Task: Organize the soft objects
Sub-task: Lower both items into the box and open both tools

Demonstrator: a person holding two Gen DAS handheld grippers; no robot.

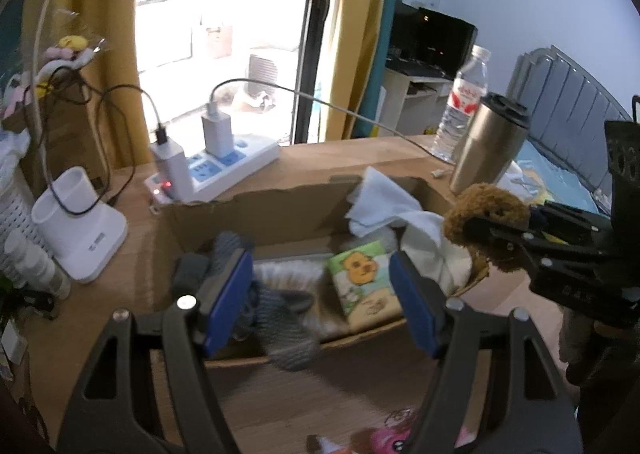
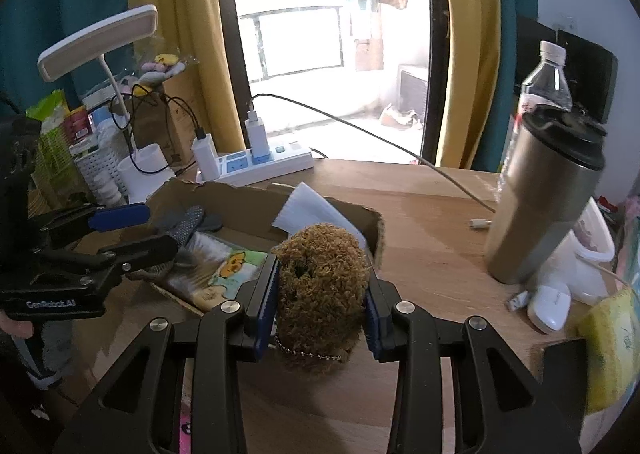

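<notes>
An open cardboard box (image 1: 280,210) (image 2: 256,198) lies on the wooden desk. Inside it are a grey knitted glove (image 1: 280,314) (image 2: 188,224), a tissue pack with a yellow cartoon (image 1: 364,278) (image 2: 228,266) and a white cloth (image 1: 384,206) (image 2: 308,206). My right gripper (image 2: 322,294) is shut on a brown curly plush toy (image 2: 320,274) (image 1: 484,222) and holds it over the box's right end. My left gripper (image 1: 320,294) is open and empty over the box, above the glove. A pink plush (image 1: 392,440) lies on the desk near me.
A steel tumbler (image 2: 544,198) (image 1: 488,146), a water bottle (image 2: 544,78) (image 1: 464,102), a white mouse (image 2: 548,304) and a white container (image 2: 592,250) stand to the right. A power strip with chargers (image 1: 216,166) (image 2: 260,162), a lamp (image 2: 100,38) and a white holder (image 1: 80,222) stand behind and left.
</notes>
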